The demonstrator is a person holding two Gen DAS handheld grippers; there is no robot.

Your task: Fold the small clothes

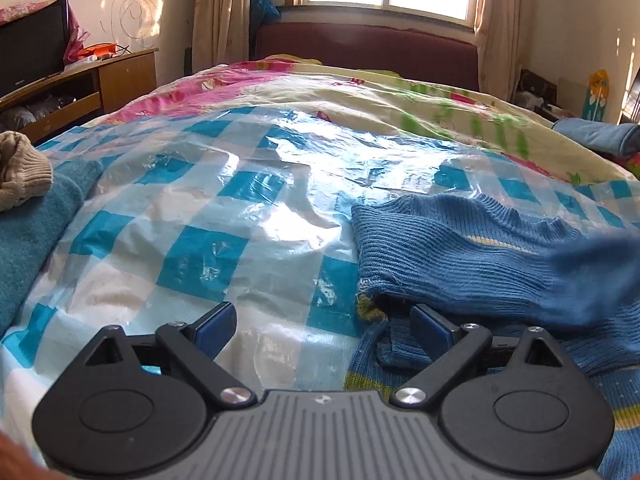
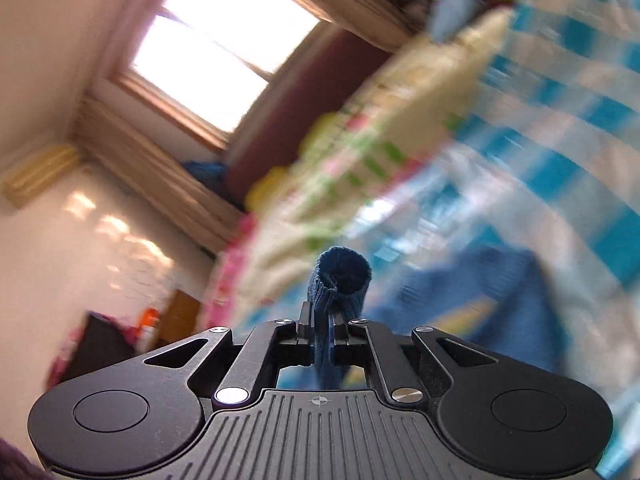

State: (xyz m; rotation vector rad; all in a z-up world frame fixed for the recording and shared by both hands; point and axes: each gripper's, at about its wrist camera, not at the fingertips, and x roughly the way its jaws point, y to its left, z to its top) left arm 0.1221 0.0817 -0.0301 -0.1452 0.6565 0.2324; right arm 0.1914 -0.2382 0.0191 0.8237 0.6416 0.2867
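A small blue knit sweater (image 1: 480,256) with yellow and green stripes lies on the blue-checked plastic sheet (image 1: 224,216) on the bed, at the right of the left wrist view. My left gripper (image 1: 322,320) is open and empty, low over the sheet, with its right finger (image 1: 430,326) touching the sweater's left edge. My right gripper (image 2: 322,326) is shut on a blue ribbed cuff (image 2: 340,280) of the sweater and holds it lifted and tilted. The rest of the sweater (image 2: 480,300) shows blurred below it.
A teal garment (image 1: 36,220) with a beige knit piece (image 1: 22,172) on it lies at the left of the bed. A floral quilt (image 1: 360,84) and dark red headboard (image 1: 368,48) are behind. A wooden TV stand (image 1: 80,84) stands at the left.
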